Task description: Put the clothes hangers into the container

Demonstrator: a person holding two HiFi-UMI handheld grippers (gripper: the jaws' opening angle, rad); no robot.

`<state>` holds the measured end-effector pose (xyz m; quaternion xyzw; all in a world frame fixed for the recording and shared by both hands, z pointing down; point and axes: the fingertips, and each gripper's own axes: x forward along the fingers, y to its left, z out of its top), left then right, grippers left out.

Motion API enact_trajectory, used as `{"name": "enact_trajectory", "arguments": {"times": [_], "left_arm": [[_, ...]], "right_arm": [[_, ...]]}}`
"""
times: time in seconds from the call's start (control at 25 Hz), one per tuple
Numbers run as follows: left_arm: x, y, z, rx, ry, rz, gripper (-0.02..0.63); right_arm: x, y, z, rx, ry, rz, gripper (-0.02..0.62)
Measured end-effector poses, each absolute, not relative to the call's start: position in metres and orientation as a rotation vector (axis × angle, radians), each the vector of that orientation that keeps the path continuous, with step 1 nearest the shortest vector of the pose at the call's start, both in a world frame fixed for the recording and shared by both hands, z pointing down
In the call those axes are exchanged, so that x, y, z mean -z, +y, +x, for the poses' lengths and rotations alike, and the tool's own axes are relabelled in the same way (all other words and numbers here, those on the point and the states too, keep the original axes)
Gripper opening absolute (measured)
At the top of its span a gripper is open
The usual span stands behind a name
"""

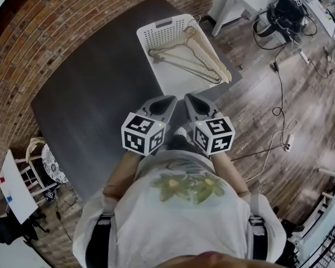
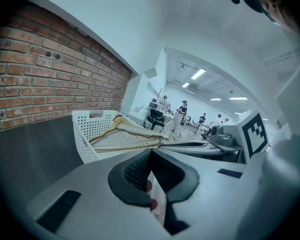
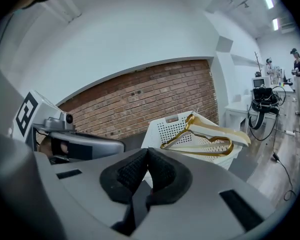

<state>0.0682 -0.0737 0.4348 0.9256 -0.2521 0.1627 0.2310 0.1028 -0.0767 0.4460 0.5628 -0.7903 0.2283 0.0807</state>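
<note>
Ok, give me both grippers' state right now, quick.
Left gripper: closed, jaws together, holding nothing.
Right gripper: closed, jaws together, holding nothing.

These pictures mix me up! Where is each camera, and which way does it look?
Head view: on the person's head, looking steeply down at table, basket, hangers; shows arms, left gripper, right gripper.
Left gripper view: on the left gripper, facing the basket over shut jaws; right gripper alongside.
Right gripper view: likewise on the right gripper; left gripper alongside.
All share basket and hangers.
</note>
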Motion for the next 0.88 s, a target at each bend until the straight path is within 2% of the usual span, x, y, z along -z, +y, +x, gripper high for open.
{"name": "enact_trajectory", "arguments": {"times": [0.88], "left_arm": [[-0.451,-0.05,0.069,-0.476,-0.654,2.504,0.029]], "right_arm": [[-0.468,-0.048,0.093,-0.725,-2.332,1.602,0.031]]}}
